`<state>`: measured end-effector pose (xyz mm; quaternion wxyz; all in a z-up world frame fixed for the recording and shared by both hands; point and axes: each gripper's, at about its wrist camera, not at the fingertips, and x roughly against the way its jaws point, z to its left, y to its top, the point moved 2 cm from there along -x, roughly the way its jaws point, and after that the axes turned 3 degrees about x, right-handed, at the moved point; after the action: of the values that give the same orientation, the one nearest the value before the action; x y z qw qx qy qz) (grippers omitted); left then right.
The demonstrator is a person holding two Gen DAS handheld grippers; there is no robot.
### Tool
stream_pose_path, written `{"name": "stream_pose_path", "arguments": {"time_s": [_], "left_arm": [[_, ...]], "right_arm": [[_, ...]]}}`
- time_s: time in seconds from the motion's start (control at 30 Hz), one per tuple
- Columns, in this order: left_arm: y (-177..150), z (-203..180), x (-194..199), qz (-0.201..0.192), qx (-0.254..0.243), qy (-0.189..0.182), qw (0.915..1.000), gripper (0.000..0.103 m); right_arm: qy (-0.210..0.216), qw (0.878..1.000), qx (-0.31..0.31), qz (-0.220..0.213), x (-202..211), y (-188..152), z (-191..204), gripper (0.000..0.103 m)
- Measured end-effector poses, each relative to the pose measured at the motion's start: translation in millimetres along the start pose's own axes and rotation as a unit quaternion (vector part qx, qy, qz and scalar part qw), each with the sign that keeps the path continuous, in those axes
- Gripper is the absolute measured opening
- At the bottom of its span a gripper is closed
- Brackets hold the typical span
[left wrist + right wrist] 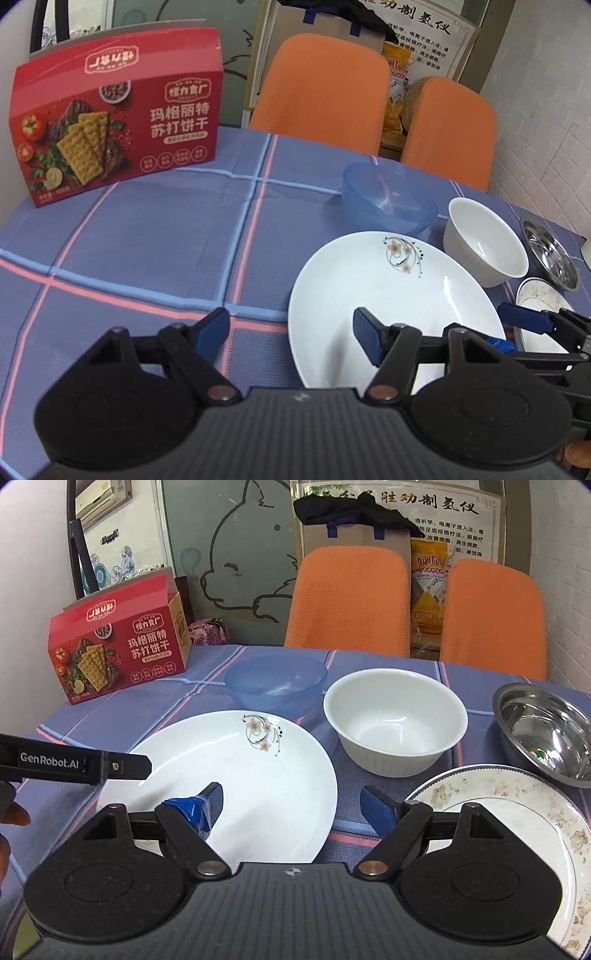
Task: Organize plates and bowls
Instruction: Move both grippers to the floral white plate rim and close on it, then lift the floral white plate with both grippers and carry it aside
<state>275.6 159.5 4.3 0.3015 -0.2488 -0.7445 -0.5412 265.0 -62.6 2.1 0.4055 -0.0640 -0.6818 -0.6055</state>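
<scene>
Both grippers open, holding nothing: left gripper [291, 338] straddling the near-left rim of the white plate [236, 771], right gripper [291, 808] straddling its right rim. Behind the plate, a blue bowl [277, 685]; right of it, a white bowl [395, 727], then a steel bowl [546, 731] cut off at the frame edge. Patterned plate [517, 801] near-right, possibly soiled, partly hidden. Cracker box [118, 122] far left of the plate, open cloth [147, 236] between. Orange chairs [351, 602] behind the table edge.
</scene>
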Motion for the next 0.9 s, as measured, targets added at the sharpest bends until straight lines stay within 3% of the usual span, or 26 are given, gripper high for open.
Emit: {"name": "stream_pose_path", "arguments": {"time_s": [0.3,0.4,0.53,0.8,0.83,0.87,0.9], "left_arm": [[-0.8,-0.7,-10.4,0.009,-0.005,0.006,0.9999,0.065],[-1.9,1.3,-13.6,0.010,-0.004,0.008,0.9999,0.065],[-3.3,-3.8,-18.3,0.008,-0.011,0.011,0.9998,0.066],[-9.1,-11.2,-18.4,0.002,-0.034,0.013,0.9993,0.065],[-9.3,-12.2,-18.4,0.001,-0.035,0.012,0.9993,0.060],[-9.5,-14.2,-18.1,0.000,-0.037,0.006,0.9993,0.047],[-10.2,-19.4,-16.9,0.000,-0.045,-0.003,0.9990,0.044]], "right_arm": [[0.023,1.000,0.007,0.010,-15.3,-0.2,17.7,0.071],[0.034,0.999,-0.018,0.011,-16.0,-3.5,9.3,0.069],[0.025,0.999,0.031,0.018,-16.5,-9.6,20.3,0.071],[0.021,0.999,0.040,-0.003,-10.4,-16.8,22.5,0.072],[0.027,0.999,0.040,0.000,-10.0,-16.5,22.6,0.070],[0.028,0.999,0.039,0.002,-10.0,-16.1,23.4,0.070],[0.027,0.999,0.039,0.000,-10.7,-16.0,23.3,0.069]]}}
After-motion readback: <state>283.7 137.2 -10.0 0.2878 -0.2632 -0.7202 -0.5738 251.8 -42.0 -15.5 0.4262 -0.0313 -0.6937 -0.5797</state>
